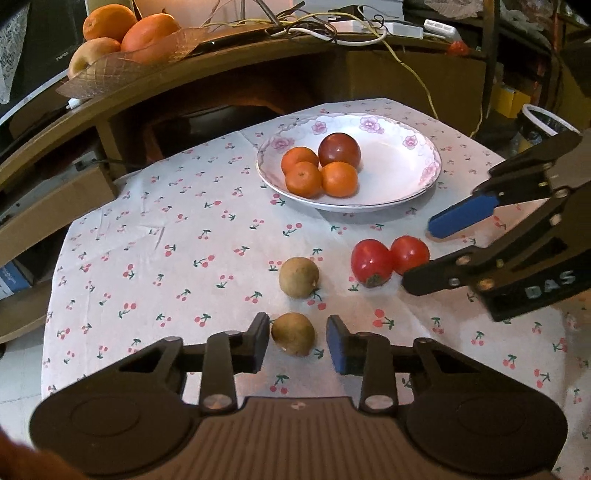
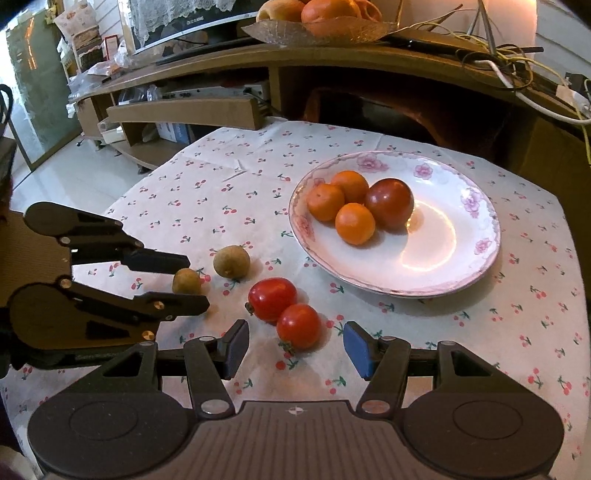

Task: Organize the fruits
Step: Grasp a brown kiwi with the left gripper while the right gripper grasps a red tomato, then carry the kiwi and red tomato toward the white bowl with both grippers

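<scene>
My left gripper [image 1: 297,343] straddles a small brown fruit [image 1: 293,334] on the cherry-print cloth. Its dark pad sits almost against the fruit and a narrow gap shows at the blue pad. A second brown fruit [image 1: 299,277] lies just beyond. My right gripper [image 2: 295,349] stands open around the nearer of two red tomatoes [image 2: 298,326], with gaps on both sides; the other tomato [image 2: 272,299] touches it. Farther back, a flowered white plate [image 2: 436,240] holds three oranges [image 2: 354,223] and a dark red fruit [image 2: 389,203]. The left gripper [image 2: 197,284] shows at the left of the right wrist view.
The cloth-covered table [image 1: 166,229] drops off at its left and near edges. Behind it stands a wooden cabinet [image 1: 229,77] with a glass bowl [image 1: 122,62] of oranges and tangled cables [image 1: 332,26]. A cardboard box [image 1: 55,195] sits at the left.
</scene>
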Demonstrator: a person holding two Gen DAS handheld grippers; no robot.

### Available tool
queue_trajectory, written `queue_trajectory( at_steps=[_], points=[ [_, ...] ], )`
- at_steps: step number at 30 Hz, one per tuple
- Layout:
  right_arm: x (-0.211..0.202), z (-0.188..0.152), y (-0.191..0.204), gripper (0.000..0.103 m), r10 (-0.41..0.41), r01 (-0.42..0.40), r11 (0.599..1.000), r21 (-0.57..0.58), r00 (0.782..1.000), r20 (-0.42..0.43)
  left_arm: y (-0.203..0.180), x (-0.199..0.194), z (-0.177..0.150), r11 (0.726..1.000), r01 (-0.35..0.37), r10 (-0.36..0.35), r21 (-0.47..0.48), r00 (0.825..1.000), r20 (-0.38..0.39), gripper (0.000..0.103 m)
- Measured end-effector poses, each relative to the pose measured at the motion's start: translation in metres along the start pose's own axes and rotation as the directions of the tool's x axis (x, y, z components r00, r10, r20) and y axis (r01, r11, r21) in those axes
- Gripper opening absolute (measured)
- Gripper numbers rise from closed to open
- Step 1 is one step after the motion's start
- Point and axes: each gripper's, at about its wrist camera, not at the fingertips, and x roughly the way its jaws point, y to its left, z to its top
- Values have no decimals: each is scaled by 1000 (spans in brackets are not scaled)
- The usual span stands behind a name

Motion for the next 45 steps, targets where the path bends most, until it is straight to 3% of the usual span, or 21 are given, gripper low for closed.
queue_trajectory(
  at_steps=[7, 10, 13, 21, 27, 32, 41, 45],
  points=[
    [18, 3, 0, 56, -18, 18, 999, -27, 1000, -20, 3, 1, -2, 1000, 20, -20, -6, 1000, -12, 39],
    [21, 6, 3, 47, -23, 22, 999, -45, 1000, -15, 6, 2, -1, 1000, 26, -26, -13, 1000, -12, 39],
    [22, 7, 10, 28, -50, 47, 995, -93, 998, -28, 6, 3, 0, 1000, 20, -20, -14, 1000, -10, 39],
    [15, 5, 10, 27, -53, 50, 994, -92, 998, -35, 3, -1, -1, 1000, 18, -18, -12, 1000, -20, 34],
    [3, 3, 7, 27, -46, 44, 996, -77, 999, -27, -4, -8, 5, 998, 67, -67, -18, 998, 1, 32],
    [8, -2, 1, 28, -66, 62, 995, -75, 997, -48, -6, -3, 3, 999, 54, -54, 0, 998, -14, 32],
    [8, -5, 0, 30, -60, 56, 994, -95, 997, -46, -9, 2, 3, 999, 51, -51, 4, 999, -9, 35],
    [8, -6, -2, 34, -71, 67, 994, -85, 997, -40, -9, 2, 2, 999, 41, -41, 4, 999, -14, 44]
  ],
)
